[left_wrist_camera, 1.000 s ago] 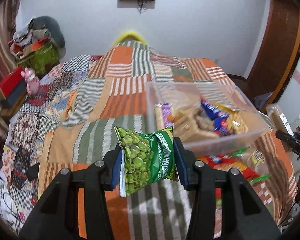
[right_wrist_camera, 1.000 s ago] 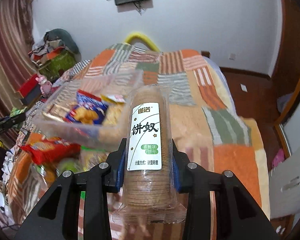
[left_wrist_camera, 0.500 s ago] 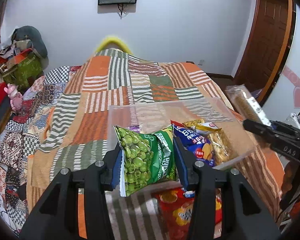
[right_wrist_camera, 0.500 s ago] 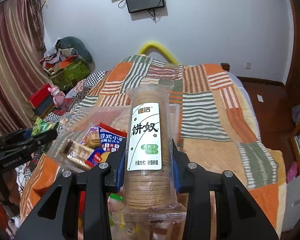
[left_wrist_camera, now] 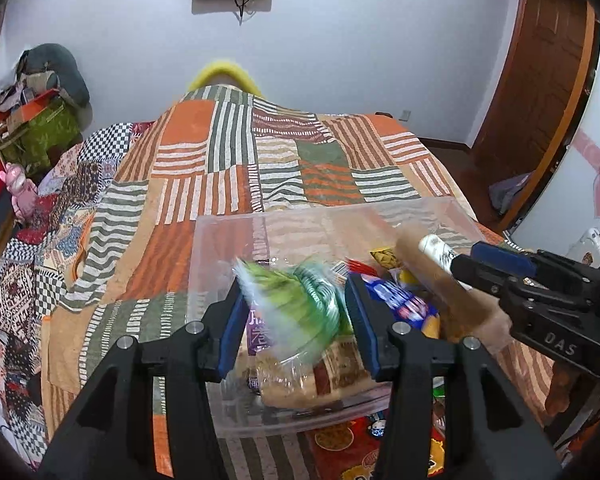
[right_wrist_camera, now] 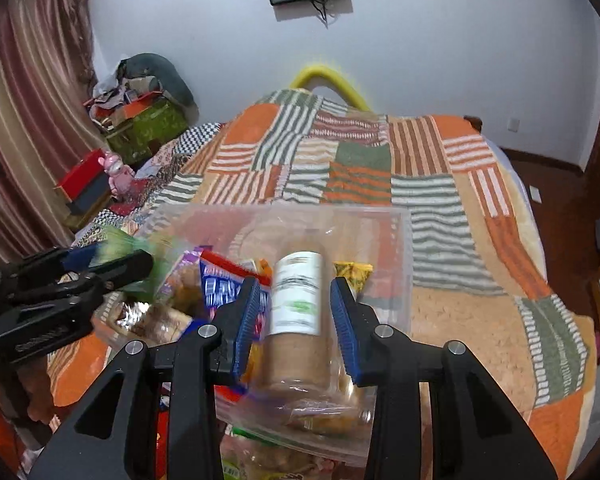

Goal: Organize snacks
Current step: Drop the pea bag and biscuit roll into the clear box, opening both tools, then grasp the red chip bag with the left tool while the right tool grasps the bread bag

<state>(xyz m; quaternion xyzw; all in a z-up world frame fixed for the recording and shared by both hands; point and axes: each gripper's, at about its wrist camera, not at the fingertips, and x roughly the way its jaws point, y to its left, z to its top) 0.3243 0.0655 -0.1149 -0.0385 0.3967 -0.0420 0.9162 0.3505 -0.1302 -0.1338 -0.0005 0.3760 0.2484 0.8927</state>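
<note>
You are holding both tools over the clear plastic bin point(left_wrist_camera: 228, 240) that is sitting on the patchwork bedspread point(left_wrist_camera: 204, 168).

Your left tool point(left_wrist_camera: 296, 312) is standing with its jaws spread wide. The green pea snack bag point(left_wrist_camera: 296, 304) is showing between the blue pads point(left_wrist_camera: 230, 328), motion-blurred, with gaps on both sides, so nothing is gripping it. It is hanging above the snacks already lying in the bin, among them a blue snack packet point(left_wrist_camera: 400, 300).

Your right tool point(right_wrist_camera: 296, 316) is also standing open. The cracker sleeve point(right_wrist_camera: 298, 300) with its white label is sitting blurred between the pads point(right_wrist_camera: 248, 320), clear of both, its lower end over the bin's near wall. In the left view the same sleeve point(left_wrist_camera: 444, 276) is slanting across the bin's right side, beside the right tool point(left_wrist_camera: 500, 264).

More snack packets point(left_wrist_camera: 340, 448) are lying on the bedspread in front of the bin.
</note>
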